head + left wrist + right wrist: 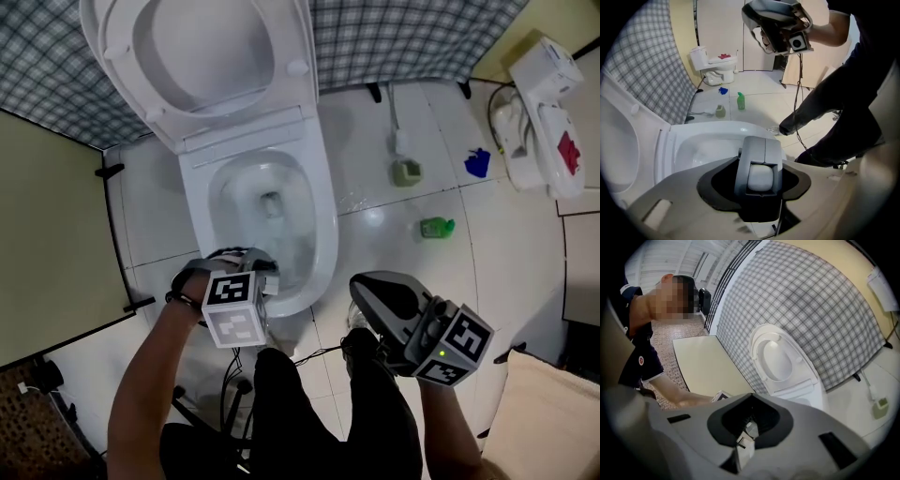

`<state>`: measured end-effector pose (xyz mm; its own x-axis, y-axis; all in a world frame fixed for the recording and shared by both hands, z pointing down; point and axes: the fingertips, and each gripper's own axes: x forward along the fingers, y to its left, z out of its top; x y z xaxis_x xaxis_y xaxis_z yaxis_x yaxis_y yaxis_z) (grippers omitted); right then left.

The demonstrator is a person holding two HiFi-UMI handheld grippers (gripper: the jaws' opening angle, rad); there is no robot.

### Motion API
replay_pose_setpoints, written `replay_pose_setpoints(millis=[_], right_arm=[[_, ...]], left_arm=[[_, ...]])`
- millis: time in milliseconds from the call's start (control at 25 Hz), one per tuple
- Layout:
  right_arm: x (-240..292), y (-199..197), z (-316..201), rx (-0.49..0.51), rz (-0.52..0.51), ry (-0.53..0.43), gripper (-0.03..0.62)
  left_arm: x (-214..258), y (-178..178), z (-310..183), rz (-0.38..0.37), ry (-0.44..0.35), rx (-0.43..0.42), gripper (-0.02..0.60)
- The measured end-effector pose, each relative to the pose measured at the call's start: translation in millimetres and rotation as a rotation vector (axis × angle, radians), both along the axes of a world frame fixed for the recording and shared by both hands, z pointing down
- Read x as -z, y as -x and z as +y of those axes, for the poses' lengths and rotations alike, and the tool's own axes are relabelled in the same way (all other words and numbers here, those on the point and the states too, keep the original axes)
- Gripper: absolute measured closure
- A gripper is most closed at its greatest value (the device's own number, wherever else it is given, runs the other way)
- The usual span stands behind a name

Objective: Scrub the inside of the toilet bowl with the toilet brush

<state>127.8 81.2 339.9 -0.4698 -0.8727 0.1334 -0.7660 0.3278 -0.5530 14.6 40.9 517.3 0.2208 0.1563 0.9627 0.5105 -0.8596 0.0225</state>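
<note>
K: Where was the toilet brush [405, 172] in that frame?
M: It was on the floor tiles [394, 248], right of the toilet bowl [324, 239]. The greenish head lay nearer the person and the white handle pointed at the checked cloth [412, 37]. Neither tool touched it.
K: And the left gripper [242, 272]?
M: It hung over the front rim of the bowl, pointing steeply down. The jaws stood well apart with the pale pad exposed and nothing between them. Its own view looked past them into the bowl.
K: And the right gripper [382, 296]?
M: It was held in the air right of the bowl, roughly level and aimed toward the toilet. The jaws looked drawn together inside the dark opening, and it carried nothing.
K: Bowl state?
M: The seat and lid [211, 47] were up, leaning back against the cloth. Some water sat in the bottom of the bowl.
K: Other clutter?
M: A green bottle [437, 227] lay on the tiles near the brush, on the person's side of it. A blue object [478, 163] sat further right, too small to identify. A second toilet [544, 122] stood at the far right.
</note>
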Motion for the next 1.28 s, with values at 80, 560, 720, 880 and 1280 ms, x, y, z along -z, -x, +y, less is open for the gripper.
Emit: replay_pose_setpoints(millis=[80,560,720,880,1280], right_arm=[[7,4,1,0.003,-0.005,-0.01,0.594],[3,24,2,0.03,0.005,0.005,0.594],[-3,25,1,0.029,0.011,0.022,0.594],[-10,24,-5,0.019,0.013,0.039,0.594],[-26,8,-6,-0.008,0.019,0.077,0.594]], left_arm=[[13,11,6,-0.026,0.013,0.0,0.365],[-6,38,-29,0.004,0.013,0.218,0.376],[-20,39,-47,0.019,0.004,0.31,0.377],[-37,28,-64,0.035,0.008,0.408,0.377],[-47,6,-105,0.226,0.05,0.816,0.39]])
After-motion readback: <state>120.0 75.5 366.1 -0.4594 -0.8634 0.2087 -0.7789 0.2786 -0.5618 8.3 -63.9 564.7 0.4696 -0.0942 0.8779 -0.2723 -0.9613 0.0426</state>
